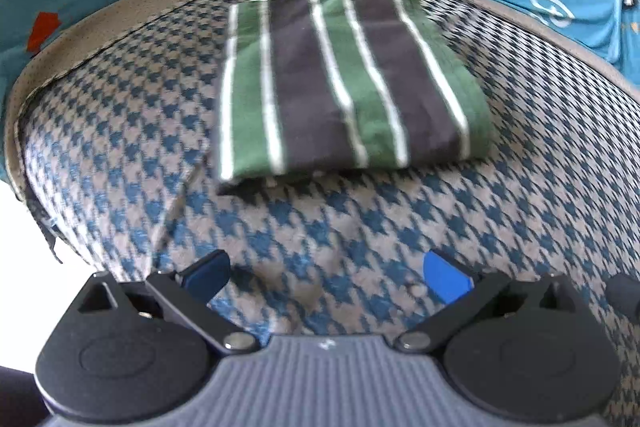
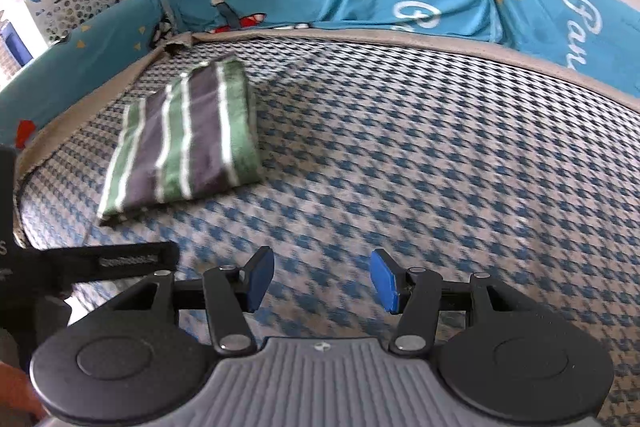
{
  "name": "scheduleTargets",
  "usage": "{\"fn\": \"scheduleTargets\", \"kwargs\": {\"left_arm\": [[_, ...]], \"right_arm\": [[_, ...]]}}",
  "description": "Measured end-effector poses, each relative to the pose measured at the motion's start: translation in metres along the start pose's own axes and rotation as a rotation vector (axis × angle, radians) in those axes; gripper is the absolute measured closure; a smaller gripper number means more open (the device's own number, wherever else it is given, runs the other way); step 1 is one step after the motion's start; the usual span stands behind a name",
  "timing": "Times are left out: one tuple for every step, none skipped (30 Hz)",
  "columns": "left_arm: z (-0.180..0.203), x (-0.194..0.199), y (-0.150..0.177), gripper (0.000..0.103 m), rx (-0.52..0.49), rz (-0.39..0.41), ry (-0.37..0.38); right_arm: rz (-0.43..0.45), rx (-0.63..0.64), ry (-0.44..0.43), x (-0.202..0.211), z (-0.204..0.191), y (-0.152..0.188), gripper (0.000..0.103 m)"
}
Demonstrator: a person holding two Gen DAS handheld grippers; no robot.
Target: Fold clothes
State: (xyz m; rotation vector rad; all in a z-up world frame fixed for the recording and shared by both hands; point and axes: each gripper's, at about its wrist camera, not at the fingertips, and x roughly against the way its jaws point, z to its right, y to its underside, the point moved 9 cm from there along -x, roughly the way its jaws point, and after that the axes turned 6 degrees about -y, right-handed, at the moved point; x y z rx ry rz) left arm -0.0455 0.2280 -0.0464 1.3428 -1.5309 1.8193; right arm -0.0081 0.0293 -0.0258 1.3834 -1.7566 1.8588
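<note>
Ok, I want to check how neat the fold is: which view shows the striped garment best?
The left wrist view: the folded striped garment fills the middle of the frame, its near folded edge and stripes clear. The right wrist view shows the striped garment smaller, off to the left and slightly blurred.

The folded striped garment (image 1: pixel 344 79) (image 2: pixel 188 135) lay flat on the houndstooth-patterned cover, a neat rectangular bundle of green and dark grey bands parted by thin white lines. Its stripes ran along its length. In the left wrist view it sat just above centre, toward twelve o'clock, its near folded edge slightly lifted and casting a shadow. In the right wrist view it lay toward ten o'clock, tilted, its far end close to the cover's tan border.
</note>
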Motion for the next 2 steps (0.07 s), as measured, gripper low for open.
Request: {"fn": "scheduleTargets", "kwargs": {"left_arm": [[0.0030, 0.0010, 0.0000, 0.000, -0.015, 0.007, 0.004], [0.0061, 0.0021, -0.0001, 0.000, -0.030, 0.015, 0.008]], "right_arm": [[-0.005, 0.000, 0.009, 0.0016, 0.0073, 0.0028, 0.051], [-0.011, -0.003, 0.015, 0.0031, 0.0151, 0.0054, 0.051]]}}
